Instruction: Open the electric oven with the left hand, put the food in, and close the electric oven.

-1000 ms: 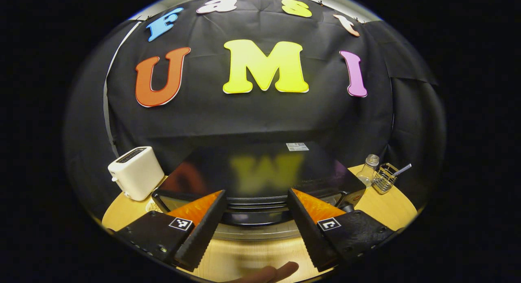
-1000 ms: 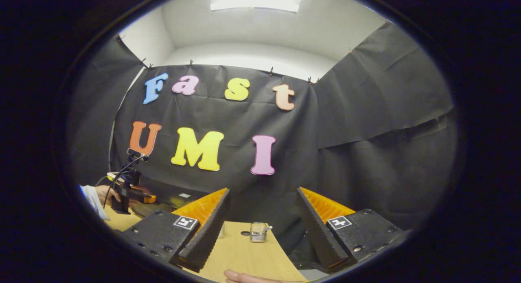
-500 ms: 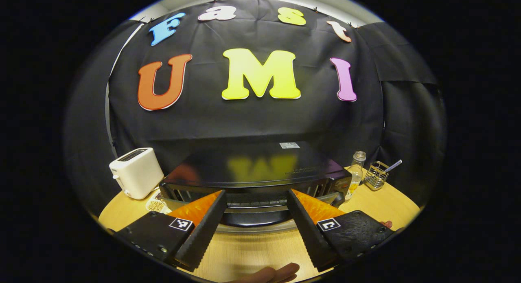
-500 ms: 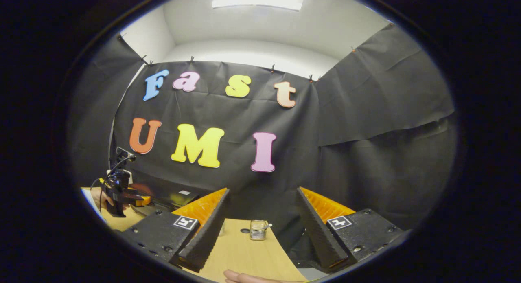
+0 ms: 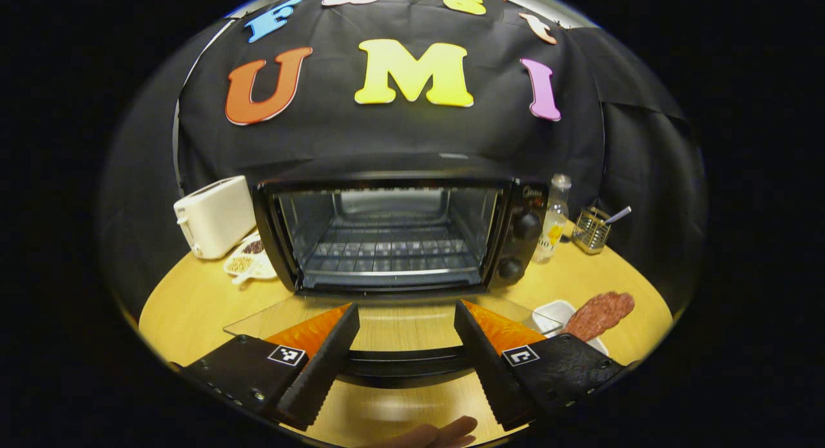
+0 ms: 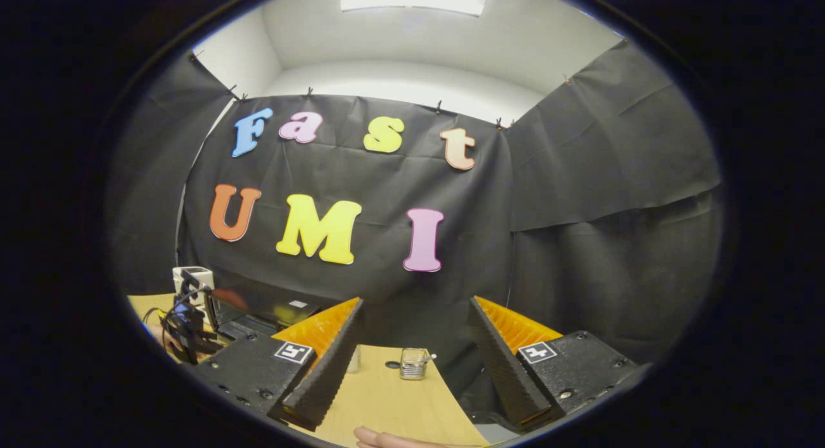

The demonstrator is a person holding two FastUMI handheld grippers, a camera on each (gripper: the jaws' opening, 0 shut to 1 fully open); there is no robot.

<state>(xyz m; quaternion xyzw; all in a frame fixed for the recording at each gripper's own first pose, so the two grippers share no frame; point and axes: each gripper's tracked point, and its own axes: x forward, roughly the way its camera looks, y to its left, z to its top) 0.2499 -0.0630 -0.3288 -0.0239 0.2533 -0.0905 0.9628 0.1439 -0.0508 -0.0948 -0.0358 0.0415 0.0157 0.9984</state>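
Observation:
The black electric oven stands with its cavity and wire rack exposed. Its glass door lies flat toward me, and the dark door handle sits between the fingers of my left gripper. The jaws stand wide apart and do not press on the handle. The food, reddish sausage slices, rests on a white tray at the right of the door. My right gripper is open and holds nothing, raised over the table's right end. There the oven and the left gripper appear at far left.
A white toaster and small dishes of beans sit left of the oven. A clear bottle and a wire holder stand to its right. The wire holder shows between the right gripper's fingers. The round wooden table ends close in front.
The oven door has swung down from nearly shut to fully open, and the left gripper has dropped with the handle. The food has come into sight. The right gripper has hardly moved.

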